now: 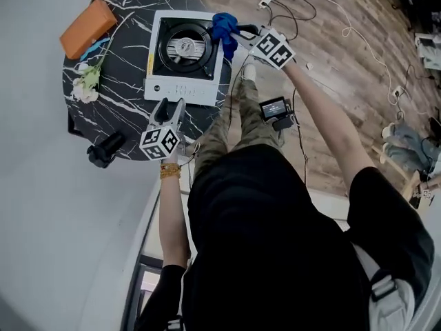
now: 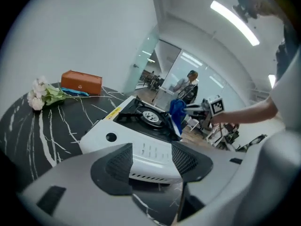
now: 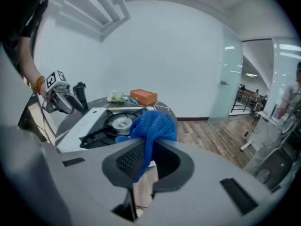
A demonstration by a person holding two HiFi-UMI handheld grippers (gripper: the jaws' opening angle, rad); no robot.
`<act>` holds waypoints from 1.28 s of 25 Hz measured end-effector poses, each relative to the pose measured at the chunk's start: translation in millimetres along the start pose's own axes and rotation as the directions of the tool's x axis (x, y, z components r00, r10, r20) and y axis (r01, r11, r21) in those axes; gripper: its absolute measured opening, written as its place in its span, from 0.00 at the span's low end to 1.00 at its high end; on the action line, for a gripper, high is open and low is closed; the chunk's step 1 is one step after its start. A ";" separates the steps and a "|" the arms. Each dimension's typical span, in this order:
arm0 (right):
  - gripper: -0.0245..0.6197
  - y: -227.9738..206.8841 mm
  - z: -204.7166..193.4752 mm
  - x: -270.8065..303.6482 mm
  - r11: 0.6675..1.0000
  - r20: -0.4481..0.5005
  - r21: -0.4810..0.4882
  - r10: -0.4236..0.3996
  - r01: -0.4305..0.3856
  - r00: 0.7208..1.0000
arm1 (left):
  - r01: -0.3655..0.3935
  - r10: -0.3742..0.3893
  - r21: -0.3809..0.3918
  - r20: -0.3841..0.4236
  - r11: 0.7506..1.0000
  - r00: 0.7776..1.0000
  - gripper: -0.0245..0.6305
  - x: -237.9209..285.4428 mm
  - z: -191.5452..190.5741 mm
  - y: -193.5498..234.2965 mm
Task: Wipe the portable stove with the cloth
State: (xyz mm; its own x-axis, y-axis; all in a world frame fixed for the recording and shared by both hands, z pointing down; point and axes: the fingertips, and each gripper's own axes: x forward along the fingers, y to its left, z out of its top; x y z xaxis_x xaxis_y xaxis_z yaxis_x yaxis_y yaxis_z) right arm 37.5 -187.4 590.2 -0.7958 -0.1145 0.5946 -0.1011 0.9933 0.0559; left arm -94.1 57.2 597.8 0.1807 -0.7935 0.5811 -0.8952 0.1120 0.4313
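**A:** How much room is showing around the portable stove [image 1: 185, 55]?

**B:** It is sitting on the right side of the round black marble table [image 1: 131, 19], with its right side running close to the table's rim. Bare tabletop is lying open to its left. An orange box [image 1: 87, 27] is resting at the far left rim, white flowers [image 1: 86, 85] are lying between that box and the stove, and a black object [image 1: 105, 149] is sitting at the near left rim. Beyond the right rim, wooden floor [image 1: 344, 81] with loose cables [image 1: 358, 36] is showing.

**A:** And the grippers?

**B:** The right gripper [image 1: 242, 38] is pinching the blue cloth [image 1: 225, 29] tight between its pads. The cloth is bunching out past the jaws and hanging at the stove's far right corner. The left gripper [image 1: 170, 109] is holding its jaws spread wide with nothing between the pads. Its tips are pointing at the stove's front edge. I cannot tell whether they are touching it.

**A:** Is any writing readable?

**B:** A yellow label is running along the stove's left edge and small print is lining its front panel, but both are too small to read. The gripper cubes are showing only black-and-white square markers.
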 end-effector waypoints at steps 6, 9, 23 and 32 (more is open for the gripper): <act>0.10 -60.0 -20.1 48.1 1.000 -0.145 0.007 -0.013 0.014 0.989 | -0.071 0.106 0.203 -0.168 0.977 0.980 0.43 31.2 -17.6 15.0; 0.09 -55.7 -16.5 52.6 1.000 -0.162 -0.022 -0.003 -0.001 0.987 | -0.107 0.149 0.263 -0.149 0.959 0.977 0.41 35.5 -14.8 19.0; 0.08 86.7 -27.0 23.0 0.998 -0.069 -0.047 0.030 -0.034 0.997 | -0.094 0.121 0.209 -0.119 0.973 0.986 0.37 40.0 -8.4 19.2; 0.08 175.6 -34.5 4.4 1.000 -0.064 0.021 0.024 -0.023 0.998 | -0.090 0.110 0.218 -0.082 0.972 0.991 0.37 38.7 -7.7 19.4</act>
State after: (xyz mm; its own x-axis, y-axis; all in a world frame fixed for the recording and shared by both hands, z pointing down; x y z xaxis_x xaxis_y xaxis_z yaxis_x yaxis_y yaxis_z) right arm 36.9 -13.0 630.3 -0.7581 -0.0890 0.6461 -0.0950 0.9951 0.0255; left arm -101.3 33.3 634.0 0.1138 -0.7248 0.6795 -0.9750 0.0499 0.2165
